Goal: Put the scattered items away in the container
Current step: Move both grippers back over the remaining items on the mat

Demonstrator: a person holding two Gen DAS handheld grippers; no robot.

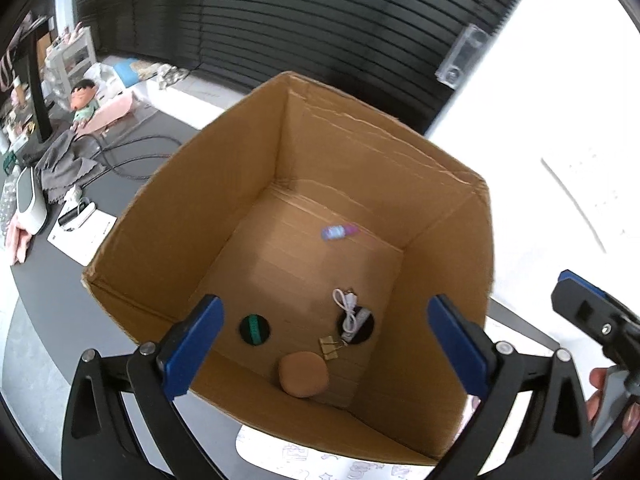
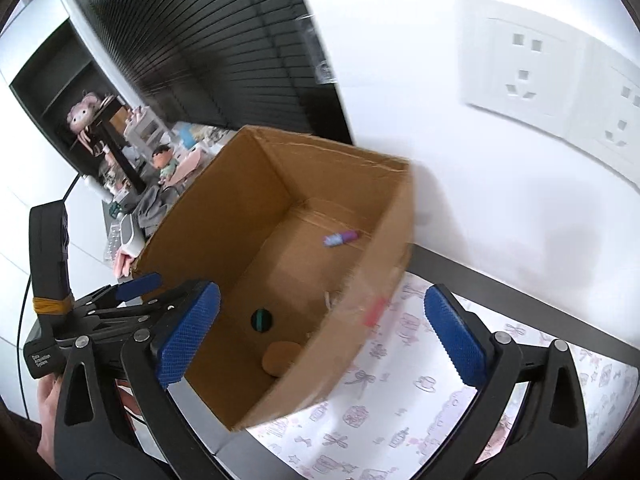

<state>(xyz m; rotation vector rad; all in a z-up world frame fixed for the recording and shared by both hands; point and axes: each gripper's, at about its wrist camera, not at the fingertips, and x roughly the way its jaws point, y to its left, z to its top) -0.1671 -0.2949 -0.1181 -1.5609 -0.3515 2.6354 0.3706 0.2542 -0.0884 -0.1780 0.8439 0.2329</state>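
The open brown cardboard box (image 1: 360, 152) stands on the dark surface (image 1: 52, 292), partly over a white patterned sheet (image 2: 400, 400). On its floor lie a small purple-and-white tube (image 1: 339, 233) near the far wall, a black disc with a green band (image 1: 255, 330), a coiled white cable with plug (image 1: 349, 312) on a second black disc, a brass-coloured binder clip (image 1: 330, 347) and a round tan pad (image 1: 303, 374) near the near wall. The purple tube shows blurred – it may be in motion.

Left gripper (image 1: 324, 348): above the box, fingers spread wide, nothing between them. Right gripper (image 2: 320, 332): at the box's right rim, fingers likewise apart and empty.

Judged step: release complete; fetch the next loose item. Lift both grippers straight up clear of the rim before moving sideways – a finger catching the wall could shift the box. No remaining items are identifiable on the sheet; search beyond these views.
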